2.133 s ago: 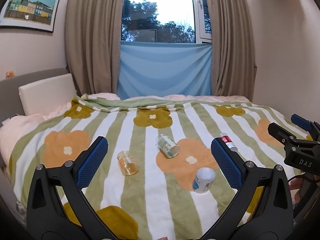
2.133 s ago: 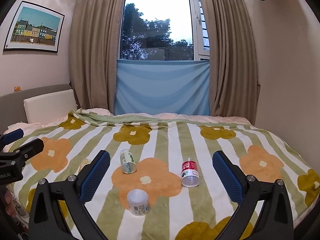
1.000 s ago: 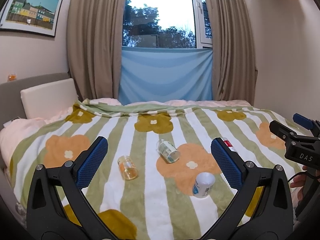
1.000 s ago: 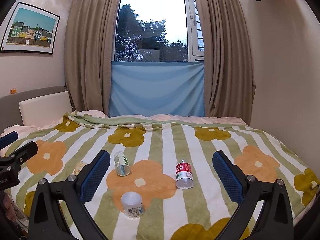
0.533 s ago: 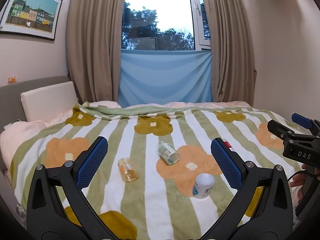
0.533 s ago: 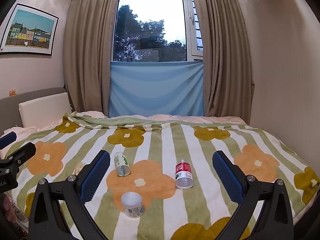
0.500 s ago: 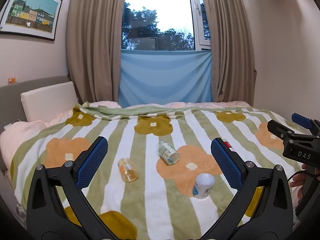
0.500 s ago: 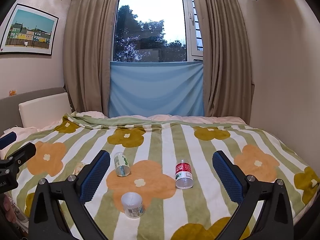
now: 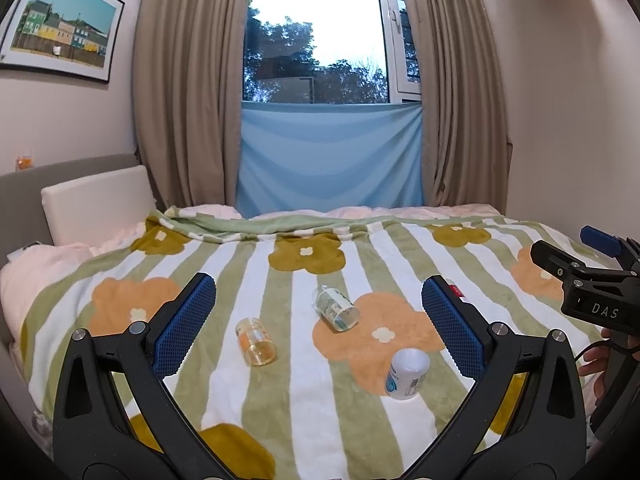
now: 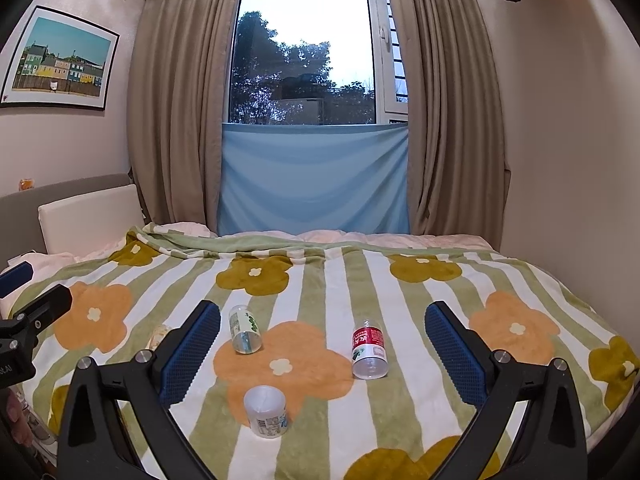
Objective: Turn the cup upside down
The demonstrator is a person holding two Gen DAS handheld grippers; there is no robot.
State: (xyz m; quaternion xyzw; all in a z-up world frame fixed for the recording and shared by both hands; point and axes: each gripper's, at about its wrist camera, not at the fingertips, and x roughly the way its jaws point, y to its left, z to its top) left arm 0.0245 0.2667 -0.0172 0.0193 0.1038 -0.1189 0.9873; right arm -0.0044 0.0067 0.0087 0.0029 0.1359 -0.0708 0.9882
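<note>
Several small plastic cups lie on a flowered striped blanket. A white cup with a blue label stands base up, also in the right wrist view. An amber cup, a green-label cup and a red-label cup lie on their sides. My left gripper is open and empty, held above the bed's near edge. My right gripper is open and empty too. Each gripper shows at the edge of the other's view.
The bed fills the room's width. A headboard and white pillow are at the left, a wall at the right, and a curtained window with blue cloth behind.
Both views have tilted up a little, so the cups sit lower in frame. Nothing on the bed has moved and both grippers stay open.
</note>
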